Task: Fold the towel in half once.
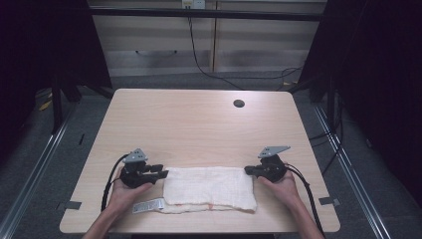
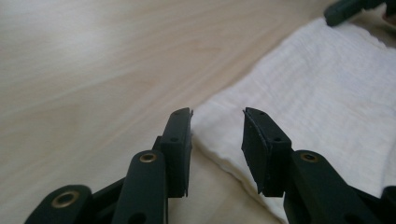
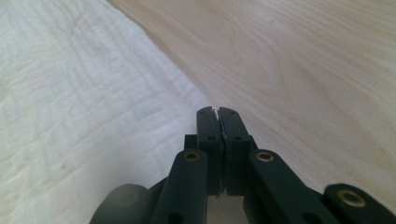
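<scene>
A white folded towel (image 1: 209, 188) lies flat near the table's front edge. My left gripper (image 1: 161, 174) is at its left end. In the left gripper view, the jaws of this gripper (image 2: 217, 114) stand open, with the corner of the towel (image 2: 327, 93) between them and untouched by the pads. My right gripper (image 1: 247, 170) is at the towel's far right corner. Seen in the right gripper view, its jaws (image 3: 217, 111) are pressed together right on the edge of the towel (image 3: 84, 116), pinching a thin bit of cloth. The right gripper's tip (image 2: 345, 9) also shows beyond the towel.
The towel lies on a light wooden table (image 1: 199, 124) with a dark cable hole (image 1: 239, 103) at the back. A white label (image 1: 149, 205) sticks out from the towel's front left corner. Cables trail from both grippers toward the front edge.
</scene>
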A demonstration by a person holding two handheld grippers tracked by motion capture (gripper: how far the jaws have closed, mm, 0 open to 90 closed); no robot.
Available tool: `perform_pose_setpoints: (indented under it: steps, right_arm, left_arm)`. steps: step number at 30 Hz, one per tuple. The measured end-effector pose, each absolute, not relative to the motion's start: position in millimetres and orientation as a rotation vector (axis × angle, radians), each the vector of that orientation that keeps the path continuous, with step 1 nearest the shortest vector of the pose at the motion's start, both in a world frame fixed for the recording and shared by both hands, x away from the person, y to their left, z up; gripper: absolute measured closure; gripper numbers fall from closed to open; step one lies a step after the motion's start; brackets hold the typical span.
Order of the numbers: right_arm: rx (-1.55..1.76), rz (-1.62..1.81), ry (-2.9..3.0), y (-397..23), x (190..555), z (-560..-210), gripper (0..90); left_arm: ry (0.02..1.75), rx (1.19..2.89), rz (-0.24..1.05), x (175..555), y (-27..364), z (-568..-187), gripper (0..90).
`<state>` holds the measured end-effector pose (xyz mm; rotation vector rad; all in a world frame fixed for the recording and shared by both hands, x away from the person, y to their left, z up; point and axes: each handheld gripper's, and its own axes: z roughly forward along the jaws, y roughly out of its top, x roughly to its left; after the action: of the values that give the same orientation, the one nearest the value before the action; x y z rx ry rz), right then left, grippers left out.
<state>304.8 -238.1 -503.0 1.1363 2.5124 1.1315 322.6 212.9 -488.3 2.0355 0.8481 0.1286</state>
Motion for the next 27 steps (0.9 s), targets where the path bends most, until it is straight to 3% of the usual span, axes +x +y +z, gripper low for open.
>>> perform_pose_setpoints:
  steps: [8,12,23,27]
  right_arm:
    - [1.141,1.126,2.508,-240,304,-503,88.7]
    - [1.141,1.141,2.507,-240,304,-504,88.6]
    - [1.126,1.132,2.507,-239,304,-503,88.6]
    - [1.122,1.132,2.508,-239,304,-503,88.7]
  left_arm:
    - [0.869,2.048,0.063,348,210,-498,63.4]
    - [0.846,2.077,0.041,350,206,-504,65.7]
    - [0.790,2.114,0.026,351,192,-503,61.2]
    - [0.765,2.155,0.074,347,187,-505,60.7]
